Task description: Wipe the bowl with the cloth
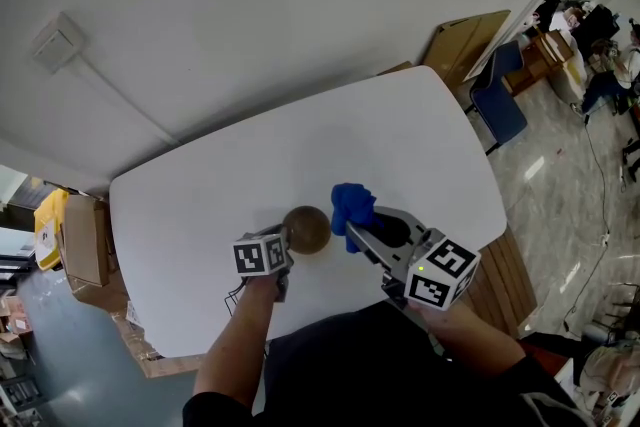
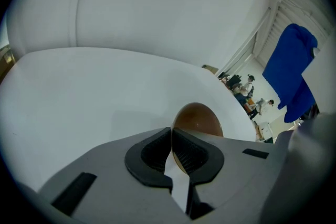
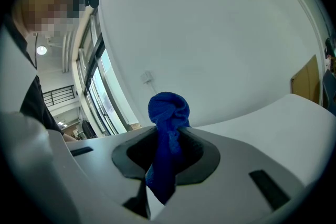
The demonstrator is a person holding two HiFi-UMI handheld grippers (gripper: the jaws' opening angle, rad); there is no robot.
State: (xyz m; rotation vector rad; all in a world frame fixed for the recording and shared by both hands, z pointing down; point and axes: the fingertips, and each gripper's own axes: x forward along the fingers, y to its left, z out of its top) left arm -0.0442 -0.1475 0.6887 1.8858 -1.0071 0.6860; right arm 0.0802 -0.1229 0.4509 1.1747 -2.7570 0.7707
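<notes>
Right gripper [image 1: 363,232] is clamped on a bunched blue cloth [image 1: 352,205], held just beside the round brown bowl [image 1: 307,228]; the bowl's rim is pinched by the closed left gripper [image 1: 283,246] at the white tabletop [image 1: 200,200]. The bowl is best held firm while the wad is pressed inside and swept round.

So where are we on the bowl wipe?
Done: the right gripper is clamped on the blue cloth, and the left gripper pinches the brown bowl at its rim.
In hand: the cloth is held up beside the bowl, not on it.
To do: the wiping itself.
</notes>
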